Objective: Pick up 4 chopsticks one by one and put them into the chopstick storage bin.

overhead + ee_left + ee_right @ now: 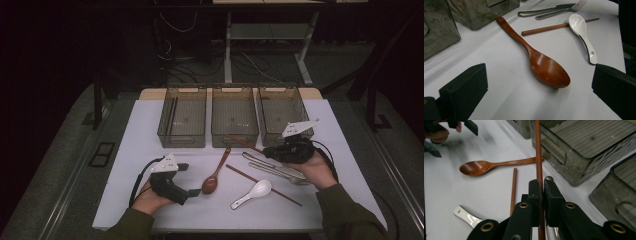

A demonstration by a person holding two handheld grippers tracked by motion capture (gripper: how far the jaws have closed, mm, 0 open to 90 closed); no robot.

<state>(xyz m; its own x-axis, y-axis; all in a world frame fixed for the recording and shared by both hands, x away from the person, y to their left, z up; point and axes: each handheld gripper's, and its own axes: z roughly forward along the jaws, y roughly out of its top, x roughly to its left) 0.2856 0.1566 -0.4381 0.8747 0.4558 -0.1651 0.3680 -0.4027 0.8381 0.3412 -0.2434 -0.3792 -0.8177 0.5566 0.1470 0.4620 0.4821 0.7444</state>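
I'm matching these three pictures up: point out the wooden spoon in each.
High view: wooden spoon centre, bowl toward the person.
Left gripper view: centre, bowl nearest the camera.
Right gripper view: upper left, bowl pointing left.
Shared landmark: the loose chopstick lying on the table beside it.

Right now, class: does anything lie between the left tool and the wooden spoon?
No. The left tool stands open, with bare white table between it and the wooden spoon; nothing visible blocks the way.
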